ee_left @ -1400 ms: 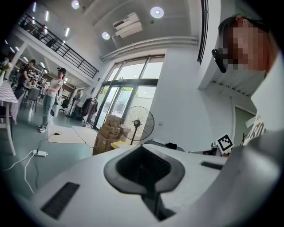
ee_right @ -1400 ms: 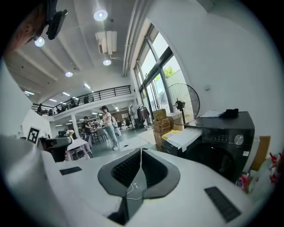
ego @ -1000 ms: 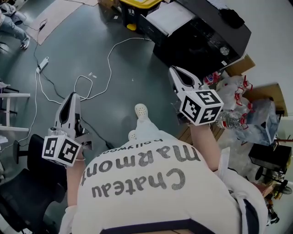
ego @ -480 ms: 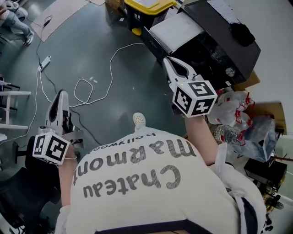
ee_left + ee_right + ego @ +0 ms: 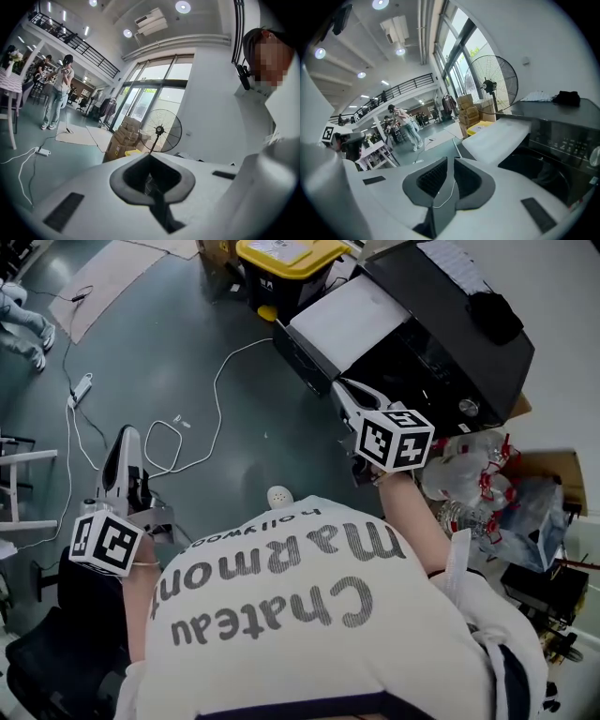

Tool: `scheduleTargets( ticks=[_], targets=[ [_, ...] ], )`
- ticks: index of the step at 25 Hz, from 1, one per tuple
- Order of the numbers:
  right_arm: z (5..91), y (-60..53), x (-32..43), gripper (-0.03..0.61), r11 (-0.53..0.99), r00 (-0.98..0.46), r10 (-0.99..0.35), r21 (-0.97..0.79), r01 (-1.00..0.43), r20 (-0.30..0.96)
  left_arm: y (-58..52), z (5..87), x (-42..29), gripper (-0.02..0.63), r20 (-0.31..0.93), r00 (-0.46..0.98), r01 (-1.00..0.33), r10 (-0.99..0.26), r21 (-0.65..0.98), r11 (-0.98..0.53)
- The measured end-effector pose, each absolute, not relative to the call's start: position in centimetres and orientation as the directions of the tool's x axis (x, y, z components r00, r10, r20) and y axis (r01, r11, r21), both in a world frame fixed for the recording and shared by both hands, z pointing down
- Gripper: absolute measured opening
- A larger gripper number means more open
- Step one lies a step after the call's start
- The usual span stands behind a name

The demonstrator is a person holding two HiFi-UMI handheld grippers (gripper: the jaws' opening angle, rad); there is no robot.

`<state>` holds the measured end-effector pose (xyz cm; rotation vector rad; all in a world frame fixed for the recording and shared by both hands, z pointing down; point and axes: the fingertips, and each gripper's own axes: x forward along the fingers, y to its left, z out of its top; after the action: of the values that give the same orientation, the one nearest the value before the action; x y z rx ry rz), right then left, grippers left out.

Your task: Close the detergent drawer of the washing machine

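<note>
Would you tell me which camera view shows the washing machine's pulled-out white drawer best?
The head view: it looks down on the whole white drawer sticking out of the black washing machine. The right gripper view shows it from a low side angle, so its top is foreshortened. The left gripper view does not clearly show it.

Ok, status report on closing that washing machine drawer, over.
Left claw and right claw shut, empty. White flat drawer juts open from black box-shaped washing machine, right claw just short of it. Nothing between them.
</note>
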<state>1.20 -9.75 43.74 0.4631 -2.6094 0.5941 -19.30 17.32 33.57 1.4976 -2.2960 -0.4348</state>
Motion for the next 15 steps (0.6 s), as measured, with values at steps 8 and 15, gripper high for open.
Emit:
scheduleTargets(
  ticks=[8,15],
  targets=[
    [48.4,-12.5,0.8,0.171,0.863,-0.813,-0.177,-0.31,-0.399,0.554,14.0,33.9,-21.5,0.008,0.111,-0.408,-0.782,-0.906,0.471,0.409],
    [51.7,-12.7,-0.1,0.171,0.898,-0.775,-0.158,-0.238,-0.371,0.612,14.0,35.3,-21.8,0.008,0.163,-0.42,-0.768,-0.893,0.461,0.445]
  ],
)
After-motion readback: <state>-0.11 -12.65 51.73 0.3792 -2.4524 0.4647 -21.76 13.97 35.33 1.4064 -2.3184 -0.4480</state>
